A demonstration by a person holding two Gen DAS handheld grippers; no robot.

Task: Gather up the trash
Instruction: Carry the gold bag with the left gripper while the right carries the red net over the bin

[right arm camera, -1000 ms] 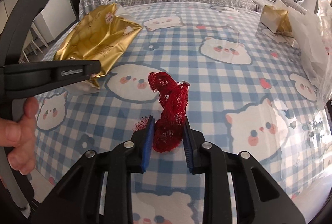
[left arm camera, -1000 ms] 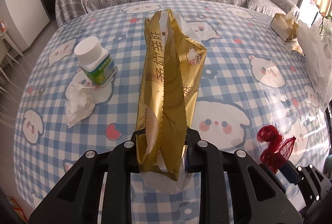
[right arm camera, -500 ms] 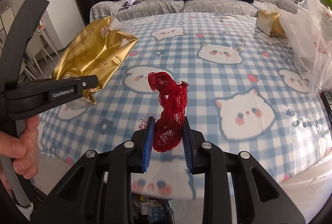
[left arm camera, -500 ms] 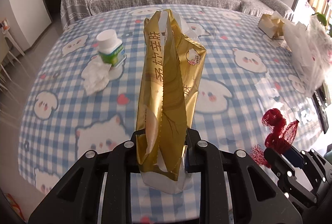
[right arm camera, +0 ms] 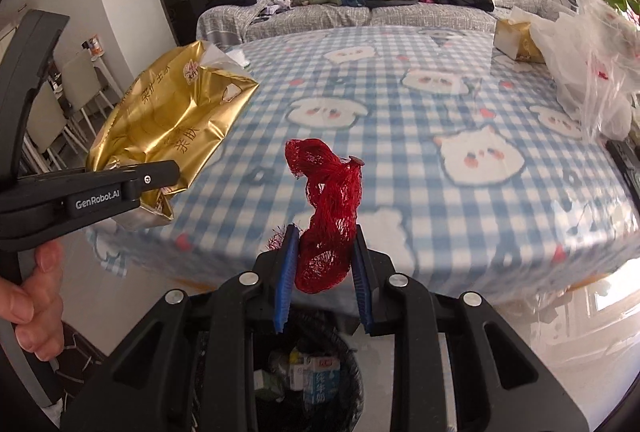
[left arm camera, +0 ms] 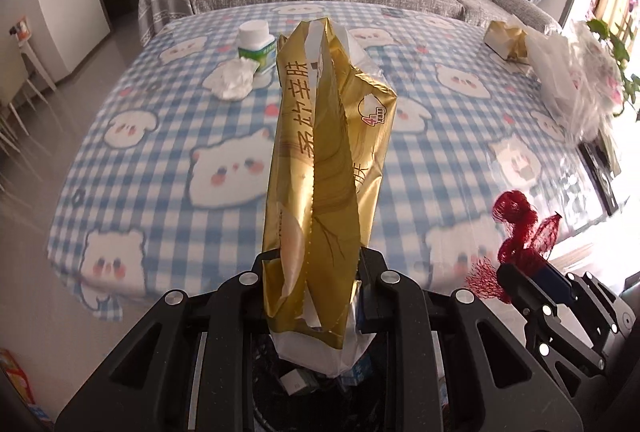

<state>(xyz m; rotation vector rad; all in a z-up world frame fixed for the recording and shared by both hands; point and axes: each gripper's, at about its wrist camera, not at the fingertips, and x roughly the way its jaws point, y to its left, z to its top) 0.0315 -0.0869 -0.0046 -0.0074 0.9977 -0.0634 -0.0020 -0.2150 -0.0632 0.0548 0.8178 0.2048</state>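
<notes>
Item 1: gold foil snack bag [left arm camera: 324, 167], clamped near its lower end by the jaws of the left gripper [left arm camera: 316, 296]; its long axis is held along the jaws, pointing away from the camera, open torn mouth farthest out

Item 2: red mesh net bag [right arm camera: 330, 216], clamped at its lower part by the blue-padded jaws of the right gripper [right arm camera: 322, 272], the rest standing up beyond them

Item 3: black waste bin [right arm camera: 308, 364], seen directly below both grippers, just off the near edge of the table [right arm camera: 440, 103]; cartons are already held inside. Both pieces are judged ready for release straight down; the net bag appears more squarely over the opening

Item 4: left on the table, well apart from the jaws: crumpled tissue [left arm camera: 234, 81] touching a white-capped bottle [left arm camera: 256, 45]
</notes>
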